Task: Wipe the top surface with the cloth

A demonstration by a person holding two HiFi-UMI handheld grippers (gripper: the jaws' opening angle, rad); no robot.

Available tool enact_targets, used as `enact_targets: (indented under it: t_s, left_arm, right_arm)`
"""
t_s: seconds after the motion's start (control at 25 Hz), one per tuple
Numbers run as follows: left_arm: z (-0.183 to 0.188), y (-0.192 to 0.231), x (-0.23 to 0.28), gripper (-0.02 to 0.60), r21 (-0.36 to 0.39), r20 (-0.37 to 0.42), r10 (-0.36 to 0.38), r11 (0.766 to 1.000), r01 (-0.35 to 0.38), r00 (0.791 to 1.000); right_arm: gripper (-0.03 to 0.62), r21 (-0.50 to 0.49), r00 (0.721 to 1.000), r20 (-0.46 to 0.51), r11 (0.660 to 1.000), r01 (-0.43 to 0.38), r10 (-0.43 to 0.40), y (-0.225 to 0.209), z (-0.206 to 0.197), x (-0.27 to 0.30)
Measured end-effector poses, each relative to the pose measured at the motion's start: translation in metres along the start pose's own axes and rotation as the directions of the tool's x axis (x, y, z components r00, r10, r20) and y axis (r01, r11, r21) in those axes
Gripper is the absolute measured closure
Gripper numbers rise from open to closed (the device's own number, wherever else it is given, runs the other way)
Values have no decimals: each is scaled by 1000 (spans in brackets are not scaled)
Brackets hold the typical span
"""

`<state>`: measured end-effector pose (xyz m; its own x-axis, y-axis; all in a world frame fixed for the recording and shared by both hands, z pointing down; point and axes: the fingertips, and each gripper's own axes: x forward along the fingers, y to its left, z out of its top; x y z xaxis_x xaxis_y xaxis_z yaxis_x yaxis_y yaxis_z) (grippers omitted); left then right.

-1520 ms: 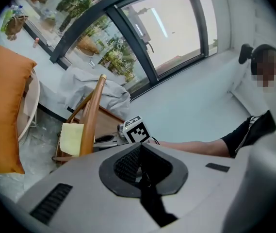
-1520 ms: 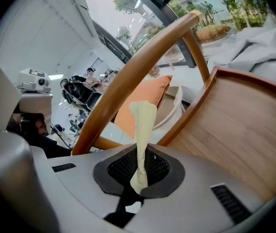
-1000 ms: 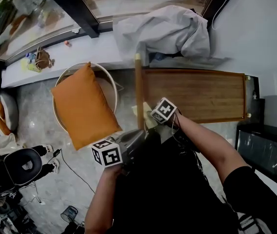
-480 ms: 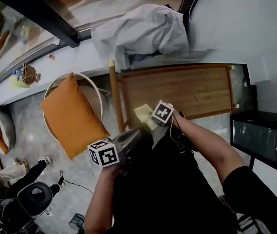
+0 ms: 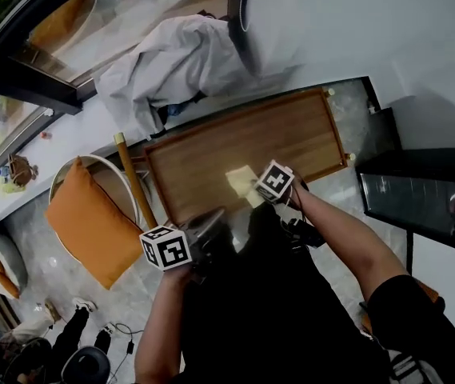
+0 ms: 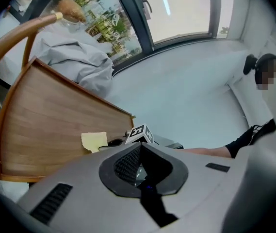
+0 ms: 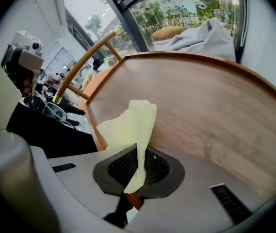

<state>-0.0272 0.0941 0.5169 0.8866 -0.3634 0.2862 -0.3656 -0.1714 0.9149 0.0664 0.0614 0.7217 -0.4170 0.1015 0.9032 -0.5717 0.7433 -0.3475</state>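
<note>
The fingers of my right gripper (image 7: 137, 171) pinch the yellow cloth (image 7: 130, 125) by one edge, just over the desk (image 7: 215, 110) at its near rim; it looks soft, light and floppy, so a bunched hold suits; my left gripper (image 6: 140, 169) is pressed together, empty.

Head view: 1 camera on the person's head, facing steeply down from well above. It takes in the whole wooden worktop (image 5: 291, 138), set at a slant in the frame.

Left gripper view: 1 camera on the left hand-held gripper (image 6: 141, 171), held off the worktop's near edge. It faces across the worktop toward the window (image 6: 176, 8).

Right gripper view: 1 camera on the right hand-held gripper (image 7: 137, 171), close over the worktop and facing along its surface.

All 3 views share the worktop, the cloth (image 7: 128, 125) and the grey sheet (image 5: 171, 62) beyond.
</note>
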Motion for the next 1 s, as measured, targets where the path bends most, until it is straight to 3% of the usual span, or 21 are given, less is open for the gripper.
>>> enact_targets:
  t_s: [0.56, 1.0]
  left_arm:
    - [8, -18, 103, 572, 20, -84, -30, 999, 32, 996]
    - [-4, -26, 135, 574, 7, -94, -47, 999, 48, 995]
  right_arm:
    - [562, 159, 990, 14, 978, 138, -142, -109, -85, -76]
    - [562, 306, 947, -32, 899, 313, -319, -172, -142, -124]
